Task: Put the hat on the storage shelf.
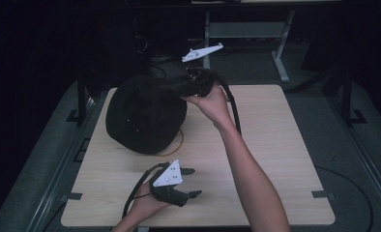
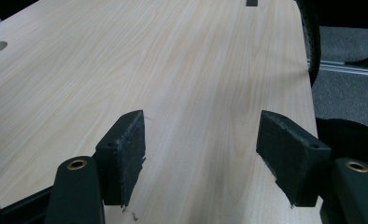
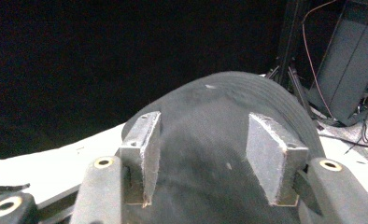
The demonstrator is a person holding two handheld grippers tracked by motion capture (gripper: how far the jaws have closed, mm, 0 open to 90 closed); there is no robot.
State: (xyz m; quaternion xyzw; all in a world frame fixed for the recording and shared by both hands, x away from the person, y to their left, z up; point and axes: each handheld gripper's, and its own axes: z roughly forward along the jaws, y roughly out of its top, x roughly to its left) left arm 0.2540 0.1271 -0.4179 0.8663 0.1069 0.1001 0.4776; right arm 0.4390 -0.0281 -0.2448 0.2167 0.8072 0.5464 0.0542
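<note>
A black cap (image 1: 145, 113) sits dome-up on the far left part of the pale wooden counter (image 1: 275, 145), with a thin orange loop (image 1: 179, 142) peeking out from under its near edge. The right gripper (image 1: 191, 82) hangs at the cap's far right side, its jaws spread apart with nothing pinched between them and the dark fabric (image 3: 205, 154) just beyond the pads. The left gripper (image 1: 191, 182) rests near the front edge, jaws wide over bare wood. I reckon a shallow bite could slip off the rounded crown, or drag the cap sideways.
</note>
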